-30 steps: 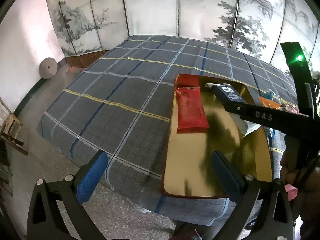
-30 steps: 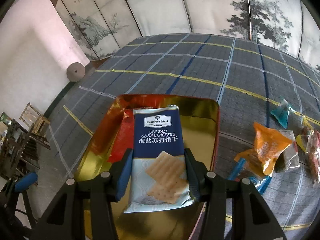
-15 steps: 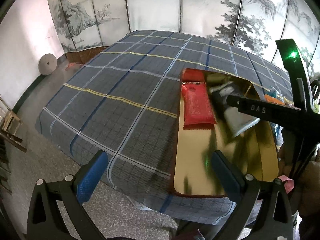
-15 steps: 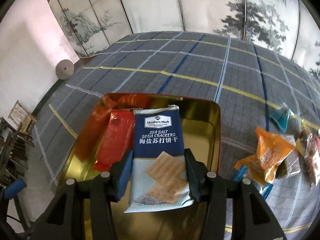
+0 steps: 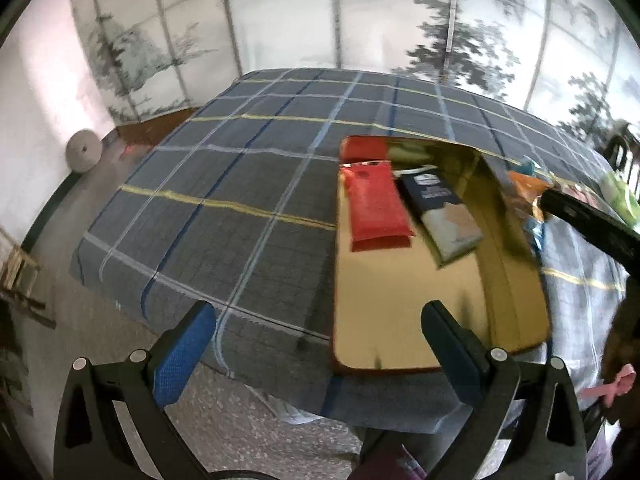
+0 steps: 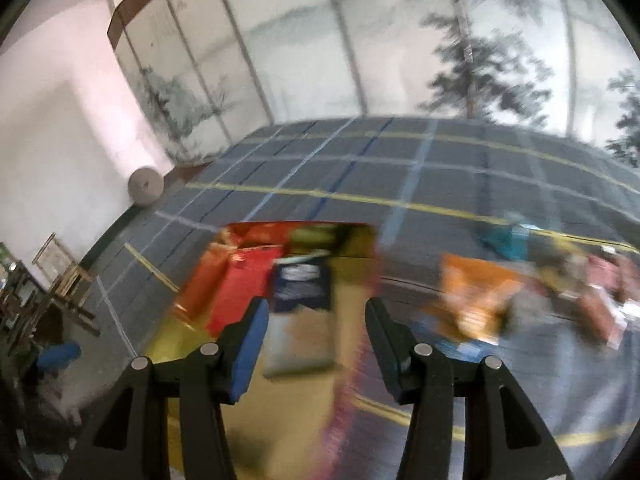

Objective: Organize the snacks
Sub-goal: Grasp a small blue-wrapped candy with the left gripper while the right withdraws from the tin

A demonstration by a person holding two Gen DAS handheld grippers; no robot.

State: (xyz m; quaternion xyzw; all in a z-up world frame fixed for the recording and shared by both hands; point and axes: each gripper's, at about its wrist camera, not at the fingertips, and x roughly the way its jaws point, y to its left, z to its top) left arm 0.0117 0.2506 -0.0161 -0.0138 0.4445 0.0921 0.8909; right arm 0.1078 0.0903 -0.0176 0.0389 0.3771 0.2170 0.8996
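Note:
A gold tray [image 5: 400, 312] with a red rim sits on the checked tablecloth. In it lie a red snack packet [image 5: 376, 208] and beside it a blue soda cracker packet [image 5: 442, 214]. My left gripper [image 5: 320, 340] is open and empty, hovering before the table's near edge. My right gripper [image 6: 314, 344] is open and empty, pulled back above the tray [image 6: 192, 344]; the cracker packet [image 6: 302, 312] lies between and beyond its fingers, next to the red packet [image 6: 240, 288]. The right wrist view is blurred.
Loose snacks lie on the cloth right of the tray: an orange packet [image 6: 476, 296], a teal one [image 6: 504, 240] and several others at the far right. A folding screen stands behind the table. A wooden chair [image 6: 60, 276] stands on the floor at left.
My right gripper has opened and let go of the cracker packet, which now lies in the tray beside the red packet. The right gripper has drawn back and swings right.

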